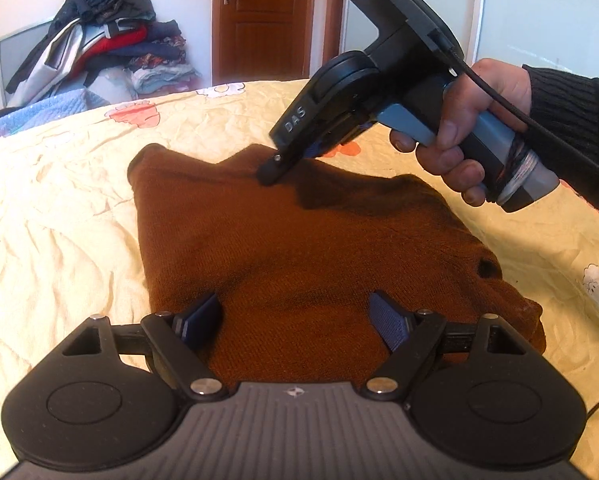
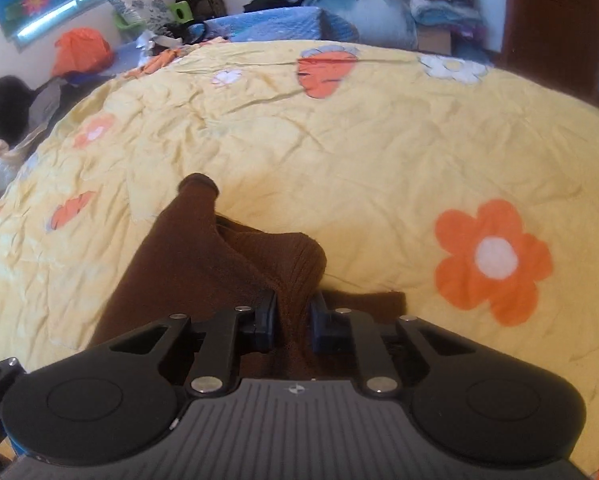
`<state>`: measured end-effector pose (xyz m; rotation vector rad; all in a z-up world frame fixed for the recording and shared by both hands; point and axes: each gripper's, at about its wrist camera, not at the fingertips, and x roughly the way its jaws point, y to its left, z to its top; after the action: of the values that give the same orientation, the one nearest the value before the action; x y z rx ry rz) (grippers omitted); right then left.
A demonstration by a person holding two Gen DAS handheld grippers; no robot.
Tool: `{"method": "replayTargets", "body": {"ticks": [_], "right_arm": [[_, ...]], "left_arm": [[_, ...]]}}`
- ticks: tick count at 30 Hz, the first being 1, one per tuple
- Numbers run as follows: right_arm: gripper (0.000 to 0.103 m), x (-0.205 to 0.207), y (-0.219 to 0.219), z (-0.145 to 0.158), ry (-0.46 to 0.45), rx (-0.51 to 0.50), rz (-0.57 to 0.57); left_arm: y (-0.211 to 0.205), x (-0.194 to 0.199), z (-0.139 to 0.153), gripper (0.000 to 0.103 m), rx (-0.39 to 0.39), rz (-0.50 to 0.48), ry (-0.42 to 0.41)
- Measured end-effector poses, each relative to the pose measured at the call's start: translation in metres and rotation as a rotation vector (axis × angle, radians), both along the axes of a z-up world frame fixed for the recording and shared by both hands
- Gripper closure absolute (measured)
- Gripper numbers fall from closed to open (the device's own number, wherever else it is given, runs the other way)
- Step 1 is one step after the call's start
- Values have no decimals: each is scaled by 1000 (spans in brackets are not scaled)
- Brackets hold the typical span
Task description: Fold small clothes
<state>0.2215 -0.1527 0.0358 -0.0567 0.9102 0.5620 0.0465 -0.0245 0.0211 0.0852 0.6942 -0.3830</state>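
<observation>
A brown knit sweater (image 1: pixel 299 248) lies partly folded on the yellow flowered bedspread (image 1: pixel 59 208). My left gripper (image 1: pixel 295 316) hovers over its near edge, open wide, with nothing pinched between the blue pads. My right gripper (image 1: pixel 271 174), held by a person's hand (image 1: pixel 459 136), pinches the sweater's far edge. In the right wrist view the right gripper (image 2: pixel 293 316) is shut on a bunched fold of the brown sweater (image 2: pixel 203 264). A rolled cuff (image 2: pixel 197 186) sticks out beyond that fold.
A tall pile of mixed clothes (image 1: pixel 107 40) stands behind the bed at the far left, beside a brown wooden door (image 1: pixel 263 20). Pillows, bags and an orange sack (image 2: pixel 81 54) crowd the bed's far side. A dark sleeve (image 1: pixel 571 128) enters from the right.
</observation>
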Motion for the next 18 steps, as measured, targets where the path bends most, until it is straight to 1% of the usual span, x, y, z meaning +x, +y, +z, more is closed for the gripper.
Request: {"method": "replayTargets", "body": {"ticks": [1, 3, 5, 7, 9, 11, 12, 13, 14, 16, 18], "right_arm": [[83, 3, -6, 0, 13, 24, -14], [80, 0, -12, 5, -8, 83, -12], [67, -7, -12, 15, -55, 106, -3], [63, -10, -10, 21, -81, 108, 14], [63, -8, -4, 19, -59, 70, 38], [63, -8, 5, 11, -59, -12, 55], [65, -8, 8, 6, -50, -44, 64], [71, -9, 11, 1, -40, -67, 74], [71, -11, 13, -2, -43, -87, 82], [71, -17, 13, 1, -74, -103, 87], [71, -25, 12, 9, -132, -121, 93]], "left_arm": [[0, 0, 0, 20, 1, 0, -1], [0, -2, -1, 20, -1, -3, -4], [1, -3, -1, 20, -2, -8, -7], [0, -3, -1, 20, 0, -10, -7], [-1, -3, 0, 19, 2, -10, -6], [-1, -2, 0, 19, 2, -10, -7], [-1, -2, 0, 19, 1, -11, -9], [-1, -3, -1, 19, 0, -11, -11], [-1, -3, -1, 19, 0, -12, -13], [-1, -3, 0, 19, 1, -14, -14], [-1, -3, -1, 19, 0, -15, -14]]}}
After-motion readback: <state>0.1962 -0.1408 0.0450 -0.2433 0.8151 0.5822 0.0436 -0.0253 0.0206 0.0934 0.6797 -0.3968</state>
